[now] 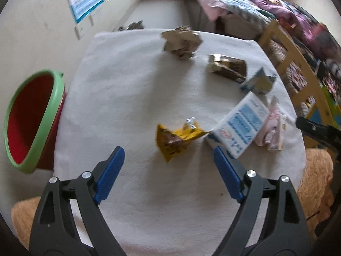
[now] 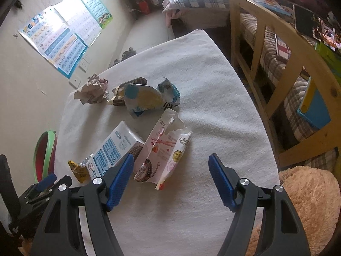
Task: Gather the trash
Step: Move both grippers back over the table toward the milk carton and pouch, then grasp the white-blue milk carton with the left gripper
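Left wrist view has the left gripper (image 1: 168, 160) spread wide over the white-covered table (image 1: 127, 85), nothing between its blue pads (image 1: 110, 175), which hang clear of the cloth. Just beyond them lies a crumpled yellow wrapper (image 1: 174, 138) with a silver foil edge, touching the corner of a white and blue carton (image 1: 240, 125) lying on its side. Only this view shows the mouth of the red bin (image 1: 27, 119) with its green rim, standing off the table's left edge, its inside red and bare as far as can be seen. Farther on sit a dark gold box (image 1: 228, 66) and a ball of brown paper (image 1: 181, 42) near the far edge, with bare cloth between them and the wrapper.

Right wrist view has the right gripper (image 2: 170, 177) parted about halfway, gripping nothing. Between and just past its pads lies a torn pink snack box (image 2: 162, 149), flattened and ragged at the top, seen only as a pale blur from the other camera. This view alone shows a torn blue and white bag (image 2: 149, 98) opened up, lying against the dark box. The right half of the table is open cloth to its edge. Beyond that edge stands a wooden bed frame (image 2: 266, 64), close by, and a tan plush toy (image 2: 309, 202) sits at the near right corner. Wall charts (image 2: 64, 38) hang past the table's far left side.
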A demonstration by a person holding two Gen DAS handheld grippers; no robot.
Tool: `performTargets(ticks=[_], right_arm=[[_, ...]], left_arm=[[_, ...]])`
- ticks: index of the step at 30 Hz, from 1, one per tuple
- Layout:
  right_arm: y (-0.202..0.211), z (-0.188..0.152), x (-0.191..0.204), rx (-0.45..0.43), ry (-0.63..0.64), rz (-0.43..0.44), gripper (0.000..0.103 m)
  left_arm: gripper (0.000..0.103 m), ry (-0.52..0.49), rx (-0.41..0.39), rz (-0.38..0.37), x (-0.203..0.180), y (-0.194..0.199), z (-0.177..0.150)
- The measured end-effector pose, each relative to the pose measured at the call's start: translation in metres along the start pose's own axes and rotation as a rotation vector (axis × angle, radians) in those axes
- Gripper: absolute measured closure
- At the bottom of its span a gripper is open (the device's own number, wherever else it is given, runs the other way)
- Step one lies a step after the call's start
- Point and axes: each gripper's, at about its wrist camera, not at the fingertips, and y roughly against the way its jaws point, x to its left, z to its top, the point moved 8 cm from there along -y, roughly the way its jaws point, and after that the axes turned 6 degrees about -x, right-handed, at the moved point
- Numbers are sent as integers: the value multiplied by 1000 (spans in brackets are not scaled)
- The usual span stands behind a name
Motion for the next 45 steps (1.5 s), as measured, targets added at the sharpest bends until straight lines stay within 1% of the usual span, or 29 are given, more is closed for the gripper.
performTargets(ticks=[4, 7, 11, 14, 16, 19, 26, 27, 29, 31, 32, 33, 34, 36, 37, 41, 45], right_arm=[[3, 1, 5, -14, 27, -1, 33], [4, 2, 9, -21, 46, -1, 33], [5, 2, 9, -25, 50, -3, 33], [3, 1, 7, -21, 40, -7, 33], [1, 0, 4, -15, 35, -11, 33], [1, 0, 1, -15, 28, -13, 33], [-1, 0, -12, -7, -9, -18, 33], [-2, 0, -13, -6, -11, -18, 33], [-2, 0, -15, -3, -15, -18, 33], [-3, 0, -16, 1, -21, -17, 33], [-4, -1, -17, 3, -22, -16, 33], [-5, -2, -17, 6, -22, -17, 33], [-6, -2, -17, 10, -23, -17, 33], [-8, -3, -18, 16, -26, -17, 33], [-10, -4, -18, 20, -28, -16, 33], [-15, -7, -19, 35, -37, -17, 33], [-23, -9, -17, 59, -43, -22, 33]], left_arm=[[20, 8, -13, 23, 6, 4, -1], [20, -11, -22, 14, 1, 6, 0], [20, -82, -34, 0, -19, 7, 2], [20, -162, -34, -29, -43, 4, 7], [20, -240, -26, -42, -62, -2, 11], [20, -312, -5, -53, -82, -15, 15], [20, -359, 77, -81, -109, -50, 20], [20, -359, 85, -84, -112, -53, 20], [20, -368, 117, -69, -114, -61, 18], [20, -364, 143, -77, -115, -67, 14], [23, -355, 152, -80, -116, -69, 11], [32, -342, 156, -89, -115, -70, 9], [34, -335, 156, -89, -114, -69, 7], [43, -318, 147, -103, -113, -64, 6], [44, -303, 145, -116, -112, -59, 6], [46, -251, 95, -152, -103, -29, 6], [47, -197, 57, -162, -85, 3, -3]])
